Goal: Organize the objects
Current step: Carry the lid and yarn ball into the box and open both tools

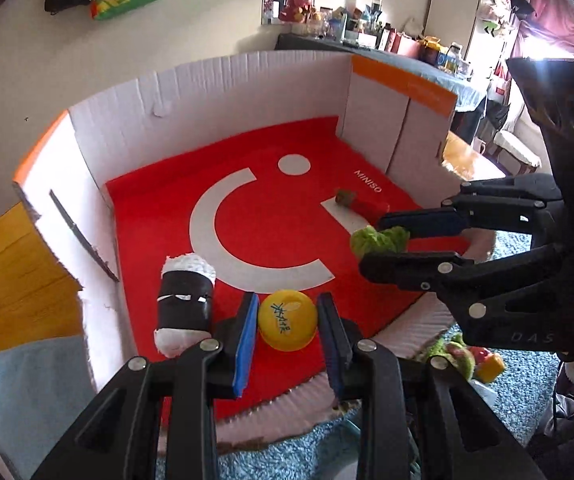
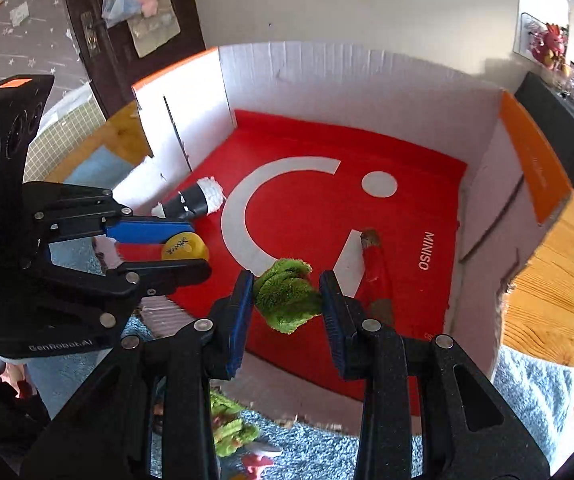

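The left gripper [image 1: 285, 322] closes its blue pads on a smooth yellow ball [image 1: 285, 319] low over the red floor of the box [image 1: 215, 92]. The right gripper [image 2: 287, 300] pinches a fuzzy green plush [image 2: 285, 300], its underside hidden. A black-and-white roll [image 1: 185, 302] lies beside the ball.

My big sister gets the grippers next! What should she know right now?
Left gripper: around the yellow ball, low in the box.
Right gripper: around the green plush toy, over the box's red floor.
Already in the box: the black-and-white roll and the red stick toy.
Left: let go of both, then fetch the toys on the blue rug.
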`<action>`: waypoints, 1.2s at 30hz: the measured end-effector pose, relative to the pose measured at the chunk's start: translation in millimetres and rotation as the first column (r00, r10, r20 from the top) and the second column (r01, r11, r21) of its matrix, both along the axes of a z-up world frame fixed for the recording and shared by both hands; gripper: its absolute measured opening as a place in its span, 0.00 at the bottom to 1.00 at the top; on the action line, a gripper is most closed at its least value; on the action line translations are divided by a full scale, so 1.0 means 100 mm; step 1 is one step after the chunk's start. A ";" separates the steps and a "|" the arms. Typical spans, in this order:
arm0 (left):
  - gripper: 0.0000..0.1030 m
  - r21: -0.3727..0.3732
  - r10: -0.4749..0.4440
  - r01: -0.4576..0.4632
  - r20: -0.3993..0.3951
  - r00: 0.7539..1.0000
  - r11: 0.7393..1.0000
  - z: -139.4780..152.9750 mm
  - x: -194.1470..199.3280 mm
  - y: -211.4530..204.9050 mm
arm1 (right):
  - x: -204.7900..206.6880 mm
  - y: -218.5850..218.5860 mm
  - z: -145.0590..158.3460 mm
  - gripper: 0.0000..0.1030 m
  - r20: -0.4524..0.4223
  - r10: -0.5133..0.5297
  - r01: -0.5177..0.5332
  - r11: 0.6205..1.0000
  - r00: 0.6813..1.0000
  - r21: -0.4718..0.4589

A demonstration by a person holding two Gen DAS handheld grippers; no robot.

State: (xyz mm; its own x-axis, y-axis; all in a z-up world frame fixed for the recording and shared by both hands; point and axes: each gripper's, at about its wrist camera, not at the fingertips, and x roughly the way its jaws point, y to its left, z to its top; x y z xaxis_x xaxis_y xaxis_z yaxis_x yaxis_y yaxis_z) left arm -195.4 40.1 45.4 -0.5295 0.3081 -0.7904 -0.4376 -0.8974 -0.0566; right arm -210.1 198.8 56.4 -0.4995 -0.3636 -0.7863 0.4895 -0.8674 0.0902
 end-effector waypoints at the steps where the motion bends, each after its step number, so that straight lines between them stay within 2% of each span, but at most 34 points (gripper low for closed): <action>1: 0.30 0.000 0.002 -0.002 0.005 1.000 1.000 -0.02 -0.01 0.00 | -0.02 -0.01 -0.02 0.31 0.006 0.003 -0.003 1.000 1.000 0.005; 9: 0.30 -0.016 0.000 0.001 0.031 1.000 1.000 -0.10 -0.06 0.02 | -0.10 -0.08 -0.14 0.32 0.040 0.032 -0.035 0.997 0.999 0.065; 22: 0.31 -0.017 -0.001 0.002 0.022 1.000 1.000 -0.09 -0.04 0.01 | -0.10 -0.06 -0.16 0.33 0.052 0.033 -0.036 0.998 0.998 0.057; 26: 0.37 -0.013 -0.008 0.009 0.018 1.000 1.000 -0.09 -0.05 0.04 | -0.11 -0.06 -0.16 0.34 0.055 0.032 -0.035 0.998 0.998 0.060; 30: 0.37 -0.019 -0.008 0.009 0.012 1.000 1.000 -0.09 -0.05 0.06 | -0.11 -0.04 -0.16 0.36 0.057 0.029 -0.032 0.998 0.998 0.057; 34: 0.43 -0.012 -0.004 0.005 0.008 1.000 1.000 -0.07 -0.05 0.05 | -0.11 -0.05 -0.17 0.37 0.056 0.032 -0.035 0.998 0.998 0.059; 36: 0.44 -0.007 -0.006 0.006 0.005 1.000 1.000 -0.05 -0.04 0.04 | -0.10 -0.05 -0.16 0.38 0.055 0.033 -0.037 0.997 0.998 0.062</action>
State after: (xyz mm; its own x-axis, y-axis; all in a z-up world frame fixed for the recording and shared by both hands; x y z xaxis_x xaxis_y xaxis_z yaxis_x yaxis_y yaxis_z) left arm -199.0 44.4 40.5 -0.5239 0.3059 -0.7949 -0.4428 -0.8951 -0.0526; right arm -220.1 193.5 40.2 -0.4440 -0.3294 -0.8333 0.5156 -0.8545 0.0631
